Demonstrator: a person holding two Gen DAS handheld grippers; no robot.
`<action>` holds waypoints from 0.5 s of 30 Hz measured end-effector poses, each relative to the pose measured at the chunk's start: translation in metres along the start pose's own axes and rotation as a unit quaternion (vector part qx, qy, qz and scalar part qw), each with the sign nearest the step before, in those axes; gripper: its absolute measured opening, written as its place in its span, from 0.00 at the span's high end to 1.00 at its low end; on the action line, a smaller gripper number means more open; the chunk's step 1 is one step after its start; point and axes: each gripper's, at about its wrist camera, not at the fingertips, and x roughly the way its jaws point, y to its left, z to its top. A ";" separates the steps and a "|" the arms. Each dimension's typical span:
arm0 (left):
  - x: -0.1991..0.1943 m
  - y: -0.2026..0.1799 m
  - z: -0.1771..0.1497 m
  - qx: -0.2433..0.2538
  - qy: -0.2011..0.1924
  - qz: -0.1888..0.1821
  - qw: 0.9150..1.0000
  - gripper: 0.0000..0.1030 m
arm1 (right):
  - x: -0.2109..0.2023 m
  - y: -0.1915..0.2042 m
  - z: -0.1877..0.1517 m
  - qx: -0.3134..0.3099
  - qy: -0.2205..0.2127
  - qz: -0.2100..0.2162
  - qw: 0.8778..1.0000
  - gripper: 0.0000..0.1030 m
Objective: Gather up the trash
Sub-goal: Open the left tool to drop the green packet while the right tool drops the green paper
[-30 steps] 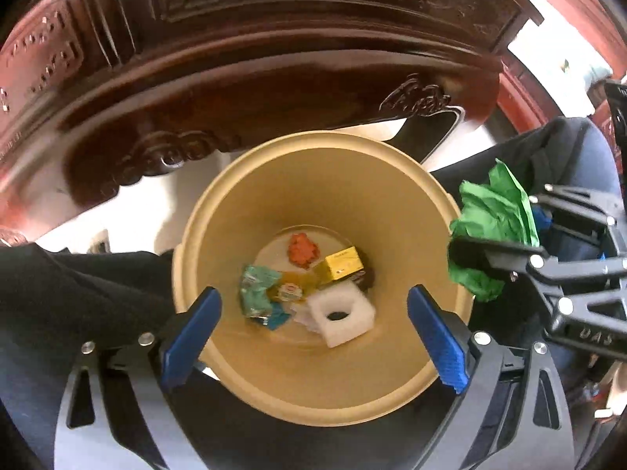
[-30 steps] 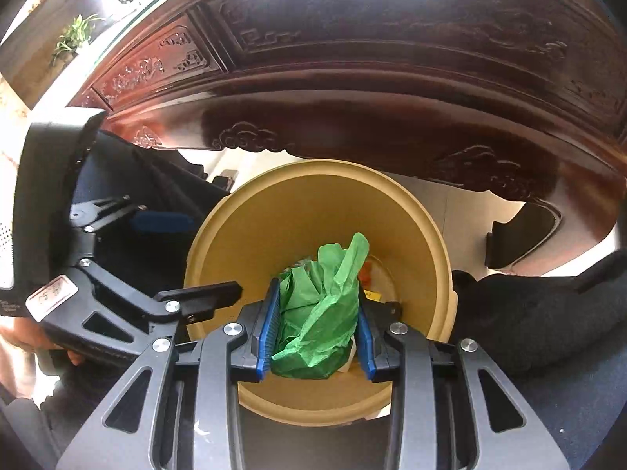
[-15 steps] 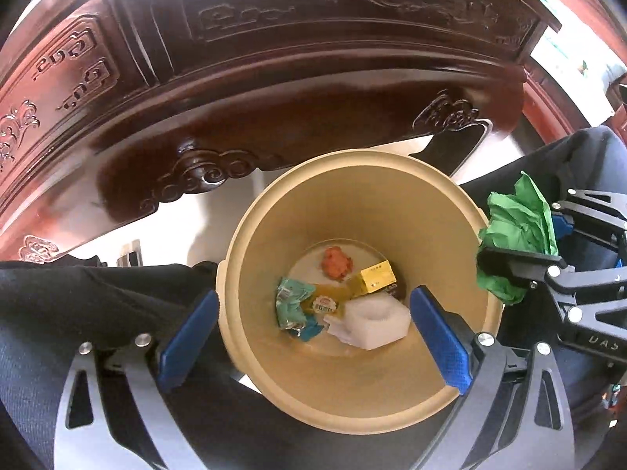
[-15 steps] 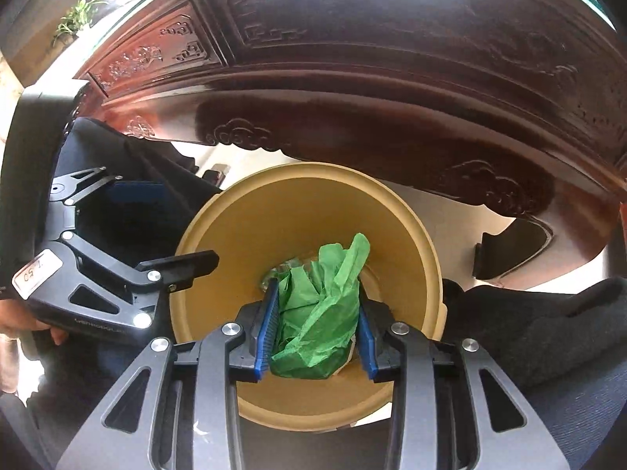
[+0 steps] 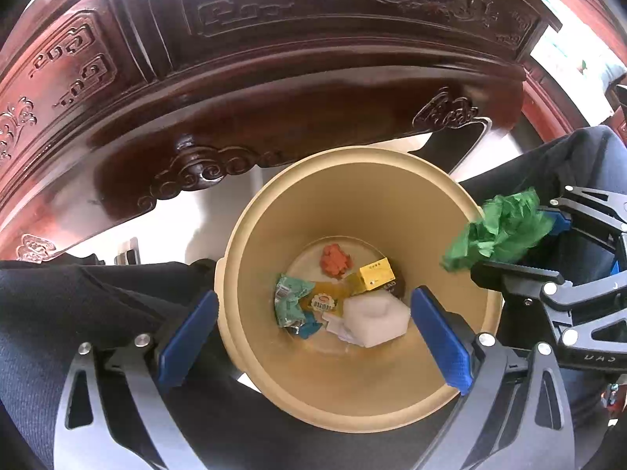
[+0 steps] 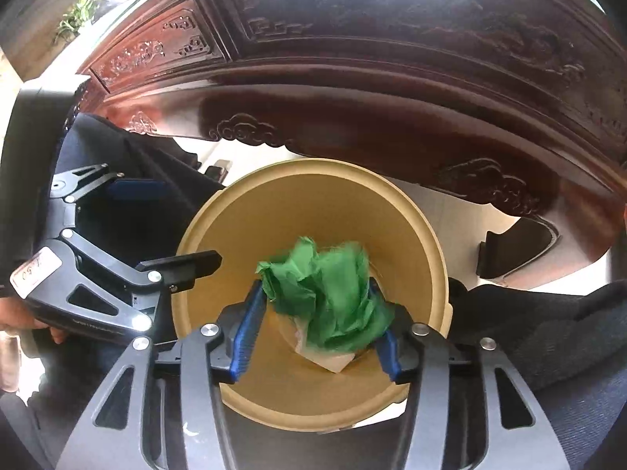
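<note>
A tan round bin stands on the floor below both grippers. In it lie a white foam block, a yellow box, an orange scrap and a teal wrapper. My left gripper hangs open over the bin with nothing between its blue pads. Over the bin's right rim, my right gripper has its jaws opening. A crumpled green paper sits loose and blurred between them. The left wrist view shows the same green paper at the right.
A dark red carved wooden table arches over the far side of the bin. The person's dark trouser legs flank the bin on both sides. A hand holds the left gripper's handle. Pale floor shows under the table.
The right jaws have spread apart, and the green paper has loosened and puffed out between them. The left gripper has stayed open and shifted only slightly over the bin.
</note>
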 end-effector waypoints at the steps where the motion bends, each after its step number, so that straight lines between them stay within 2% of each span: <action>1: 0.000 0.000 0.000 0.000 0.000 0.000 1.000 0.05 | 0.000 0.000 0.000 0.001 0.000 0.001 1.000 0.51; 8: 0.001 -0.001 0.000 0.001 0.003 -0.003 1.000 0.05 | 0.002 0.001 0.000 0.001 0.004 0.000 1.000 0.47; 15: 0.001 -0.002 0.000 0.001 0.003 -0.001 1.000 0.04 | -0.002 0.005 -0.001 -0.008 -0.002 0.002 1.000 0.38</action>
